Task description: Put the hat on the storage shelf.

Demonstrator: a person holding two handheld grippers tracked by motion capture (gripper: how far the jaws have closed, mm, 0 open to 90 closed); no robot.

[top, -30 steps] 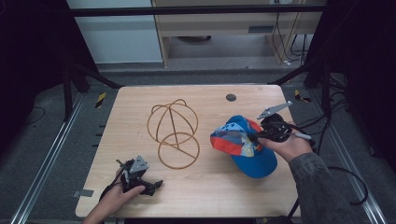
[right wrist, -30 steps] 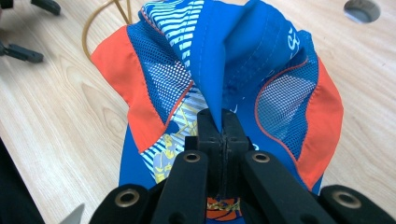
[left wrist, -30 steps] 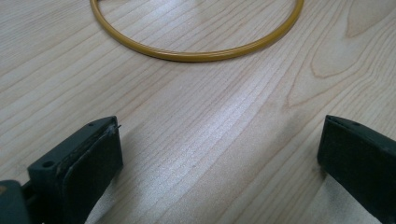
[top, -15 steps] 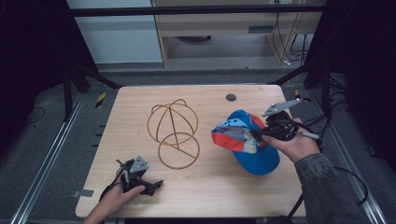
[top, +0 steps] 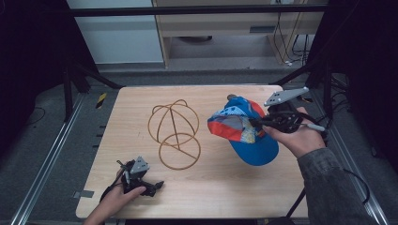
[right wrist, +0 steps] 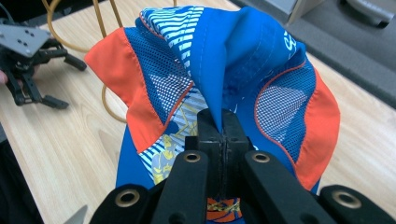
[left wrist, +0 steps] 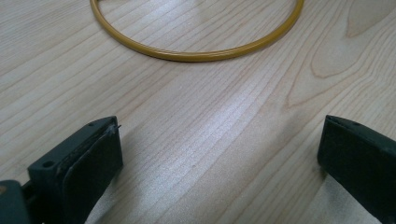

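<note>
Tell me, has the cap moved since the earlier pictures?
Yes. The cap, pinched by the right gripper, has risen a little and shifted slightly toward the table's far edge, judged against the wire cap stand, which stayed put.

Wooden table [top: 206, 197] seen from above. Gold wire cap stand [top: 174, 133] near the centre. Blue and orange cap [top: 244, 131] just right of it, lifted off the wood, pinched by the right gripper [top: 257, 123]. Left gripper [top: 157, 185] low at the near left corner, resting on the table, well apart from the stand.
</note>
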